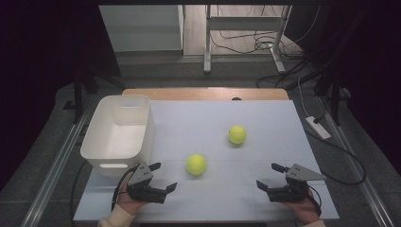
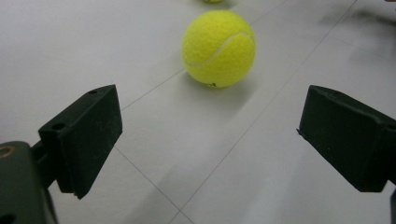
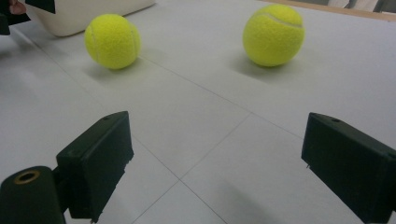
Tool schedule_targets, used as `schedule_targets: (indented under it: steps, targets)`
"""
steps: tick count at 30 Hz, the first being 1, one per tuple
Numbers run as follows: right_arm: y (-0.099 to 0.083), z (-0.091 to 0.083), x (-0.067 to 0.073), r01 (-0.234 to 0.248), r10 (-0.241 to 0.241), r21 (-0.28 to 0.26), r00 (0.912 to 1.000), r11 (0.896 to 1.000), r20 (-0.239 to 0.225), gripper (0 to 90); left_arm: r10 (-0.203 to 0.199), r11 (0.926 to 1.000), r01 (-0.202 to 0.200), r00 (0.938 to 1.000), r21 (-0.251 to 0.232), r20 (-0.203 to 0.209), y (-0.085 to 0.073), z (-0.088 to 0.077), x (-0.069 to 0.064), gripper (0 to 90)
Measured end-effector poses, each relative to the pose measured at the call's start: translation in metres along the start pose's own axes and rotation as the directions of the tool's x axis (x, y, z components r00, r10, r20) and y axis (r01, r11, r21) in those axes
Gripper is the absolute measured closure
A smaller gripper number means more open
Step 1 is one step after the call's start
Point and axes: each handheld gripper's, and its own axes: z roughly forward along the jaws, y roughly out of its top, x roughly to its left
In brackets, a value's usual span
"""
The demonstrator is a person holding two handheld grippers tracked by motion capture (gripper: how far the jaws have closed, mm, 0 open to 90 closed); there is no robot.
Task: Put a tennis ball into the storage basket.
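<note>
Two yellow tennis balls lie on the white table. The nearer ball [image 1: 196, 164] [image 2: 218, 48] [image 3: 112, 40] rests just ahead of my left gripper [image 1: 163, 176] [image 2: 208, 144], whose jaws stand wide open with nothing between them. The farther ball [image 1: 237, 135] [image 3: 273, 34] sits toward the middle right. My right gripper [image 1: 270, 176] [image 3: 217, 170] is held low near the front right, open and empty, pointing toward both balls. An empty white bin [image 1: 118, 132] stands at the left.
The table's wooden far edge [image 1: 205, 93] runs behind the white surface. A power strip [image 1: 318, 126] and cables lie on the floor to the right. Desk legs [image 1: 207, 38] stand beyond the table.
</note>
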Motion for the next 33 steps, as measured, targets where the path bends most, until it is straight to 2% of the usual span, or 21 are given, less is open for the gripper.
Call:
schedule_targets:
  steps: [11,23,33]
  targets:
    - [0.002,0.001,0.001,0.001,-0.001,-0.009,1.0000,1.000,-0.002,9.4,-0.002,1.0000,0.002,1.0000,-0.001,0.000,0.001,-0.002,-0.001,6.9]
    - [0.002,0.000,0.002,-0.001,0.001,-0.013,1.0000,1.000,0.004,9.9,-0.010,0.9999,0.010,1.0000,0.005,-0.001,0.011,-0.005,-0.004,7.2]
    - [0.003,0.001,0.002,0.001,0.000,-0.023,1.0000,1.000,0.005,10.4,0.017,0.9999,-0.017,0.9998,0.003,0.008,0.022,-0.005,-0.010,7.6]
